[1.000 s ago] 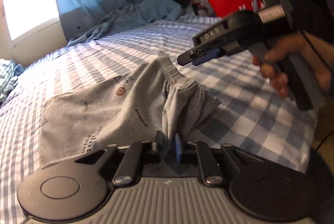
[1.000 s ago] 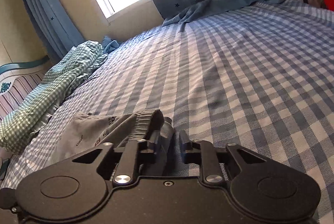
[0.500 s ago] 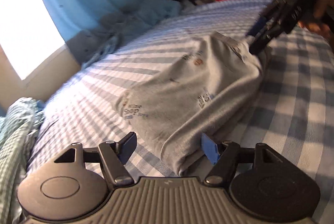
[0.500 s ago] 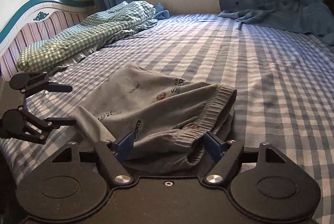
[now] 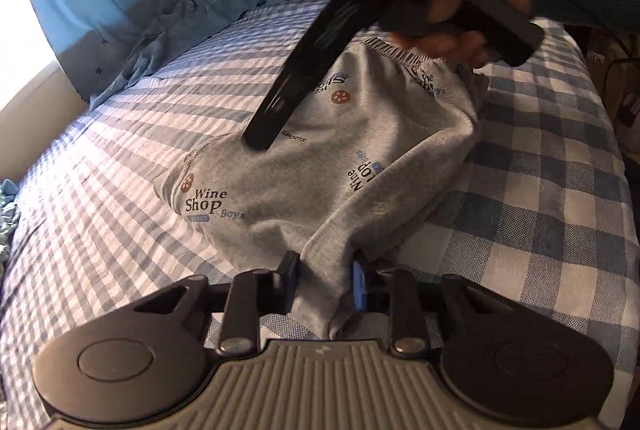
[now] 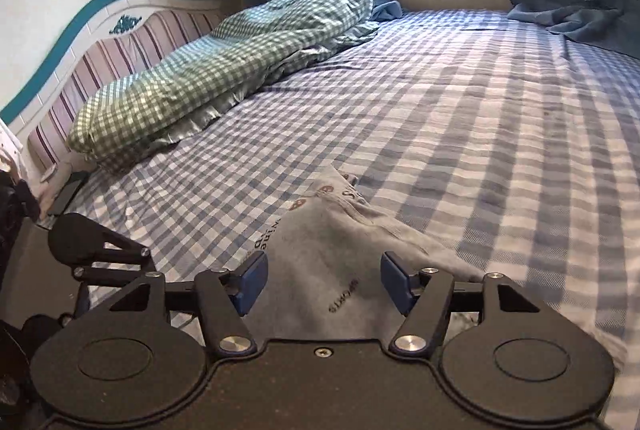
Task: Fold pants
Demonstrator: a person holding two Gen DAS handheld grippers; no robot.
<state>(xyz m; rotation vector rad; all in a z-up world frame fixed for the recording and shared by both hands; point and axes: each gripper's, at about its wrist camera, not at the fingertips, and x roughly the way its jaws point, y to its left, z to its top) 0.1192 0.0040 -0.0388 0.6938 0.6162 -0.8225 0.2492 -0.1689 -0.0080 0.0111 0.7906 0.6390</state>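
- Since half a second ago, the left gripper (image 5: 325,278) has narrowed around the pants (image 5: 320,165) corner — not visibly pinching.
- Right gripper (image 6: 322,282) spread, empty, over the pants — long axis toward 1 o'clock from the left gripper, which is nearer.

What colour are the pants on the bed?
The pants are light grey with dark printed words and small brown dots, seen best from the left wrist view.
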